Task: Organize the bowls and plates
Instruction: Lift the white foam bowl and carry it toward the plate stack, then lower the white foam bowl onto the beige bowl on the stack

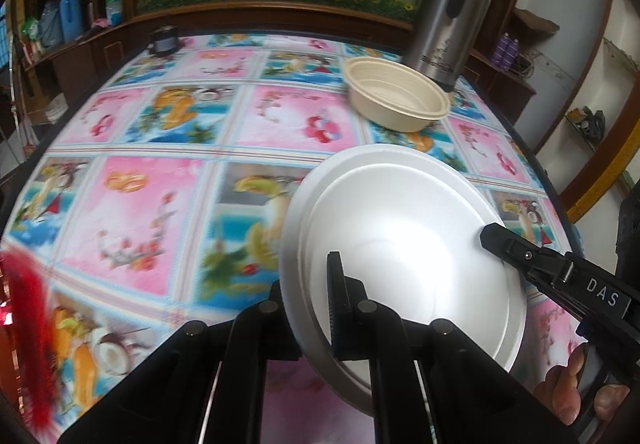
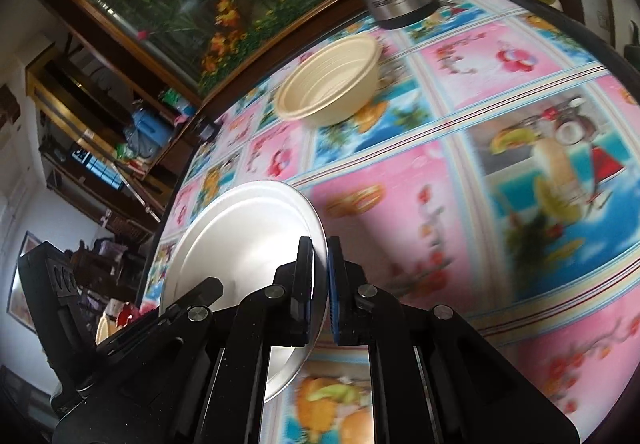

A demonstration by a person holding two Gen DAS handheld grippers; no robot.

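Two white foam plates (image 1: 400, 228) are nested together and held tilted above the table. My left gripper (image 1: 308, 276) is shut on their near-left rim. My right gripper (image 1: 496, 240) comes in from the right and is shut on the opposite rim. In the right wrist view my right gripper (image 2: 320, 256) pinches the edge of the white plates (image 2: 248, 228), and the left gripper's finger (image 2: 208, 290) shows at their lower left. A beige ribbed bowl (image 1: 396, 99) stands on the table beyond the plates; it also shows in the right wrist view (image 2: 332, 83).
The table carries a pink and blue pictured cloth (image 1: 160, 147). A steel thermos (image 1: 452, 11) stands at the back right behind the bowl. A small dark jar (image 1: 164, 39) sits at the far edge. A red fuzzy object (image 1: 24, 300) lies at the near left.
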